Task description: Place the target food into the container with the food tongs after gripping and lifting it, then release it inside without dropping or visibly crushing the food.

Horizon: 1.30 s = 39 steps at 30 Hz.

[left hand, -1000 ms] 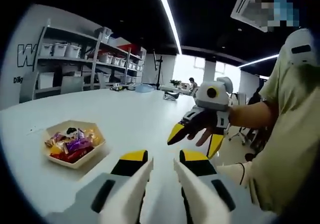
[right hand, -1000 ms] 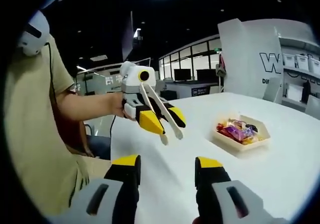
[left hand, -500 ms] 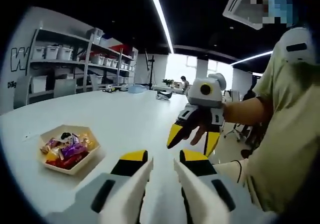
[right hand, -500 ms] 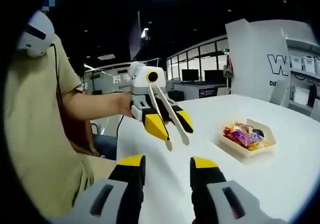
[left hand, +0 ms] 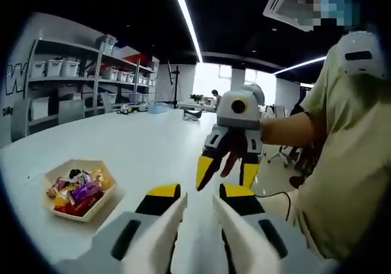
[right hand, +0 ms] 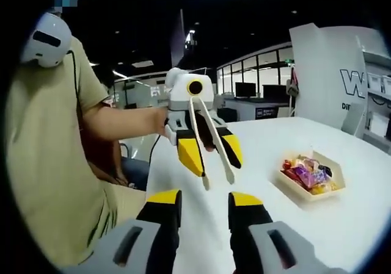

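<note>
My left gripper [left hand: 200, 194] is shut on white food tongs [left hand: 164, 230], whose two arms run forward, spread apart with nothing between them. In the right gripper view the left gripper [right hand: 212, 155] hangs above the white table with the tongs [right hand: 229, 173] pointing down. A beige hexagonal tray [left hand: 98, 202] of wrapped candies [left hand: 76, 188] sits on the table to the left of the tongs. The tray [right hand: 302, 193] and candies [right hand: 310, 173] lie at the right in the right gripper view. My right gripper [right hand: 204, 198] is open and holds nothing. It [left hand: 225, 176] hovers over the table's near edge.
A large white table [left hand: 153, 140] stretches away. Shelves with white bins [left hand: 67, 72] stand at the back left. A person in a tan shirt [right hand: 43, 164] stands close by the table edge. A white partition [right hand: 330, 79] rises behind the tray.
Both cameras have drifted. My right gripper's jaws stand a little closer together than one second ago. The two grippers have drawn nearer to each other. The tongs stay held.
</note>
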Each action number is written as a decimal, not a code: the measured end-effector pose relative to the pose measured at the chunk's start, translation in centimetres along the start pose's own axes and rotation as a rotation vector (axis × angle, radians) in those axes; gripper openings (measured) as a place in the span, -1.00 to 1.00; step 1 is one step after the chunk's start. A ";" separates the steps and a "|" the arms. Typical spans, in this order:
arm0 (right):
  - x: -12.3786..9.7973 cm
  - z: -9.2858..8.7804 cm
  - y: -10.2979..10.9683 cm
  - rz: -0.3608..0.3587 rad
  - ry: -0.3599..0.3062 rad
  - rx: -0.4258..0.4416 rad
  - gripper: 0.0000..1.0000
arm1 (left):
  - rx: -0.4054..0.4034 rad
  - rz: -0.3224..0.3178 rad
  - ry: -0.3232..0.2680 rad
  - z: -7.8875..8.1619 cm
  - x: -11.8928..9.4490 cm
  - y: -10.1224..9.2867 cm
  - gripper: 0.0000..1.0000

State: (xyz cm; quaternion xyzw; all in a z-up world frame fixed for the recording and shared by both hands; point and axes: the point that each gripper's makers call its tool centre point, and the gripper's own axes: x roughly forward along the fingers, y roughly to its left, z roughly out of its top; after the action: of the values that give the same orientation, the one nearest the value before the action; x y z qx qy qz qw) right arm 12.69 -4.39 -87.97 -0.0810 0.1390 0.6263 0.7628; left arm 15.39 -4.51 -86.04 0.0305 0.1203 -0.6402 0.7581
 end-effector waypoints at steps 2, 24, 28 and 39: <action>0.1 0.1 0.1 0.010 0.003 -0.008 -0.51 | 0.001 -0.001 0.002 0.0 0.0 0.0 -0.52; 1.0 0.4 0.8 0.083 0.023 -0.049 -0.75 | 0.005 -0.039 0.010 0.2 0.4 -0.8 -0.52; 1.1 0.4 0.8 0.092 0.029 -0.056 -0.81 | 0.006 -0.049 0.013 0.2 0.5 -1.0 -0.52; 1.4 0.5 1.4 0.127 0.047 -0.079 -0.93 | 0.006 -0.064 0.016 0.2 0.8 -1.2 -0.51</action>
State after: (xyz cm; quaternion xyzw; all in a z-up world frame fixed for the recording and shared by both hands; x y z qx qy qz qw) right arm 11.65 -2.61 -87.89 -0.1167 0.1371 0.6762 0.7144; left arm 14.32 -5.52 -85.91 0.0342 0.1254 -0.6641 0.7362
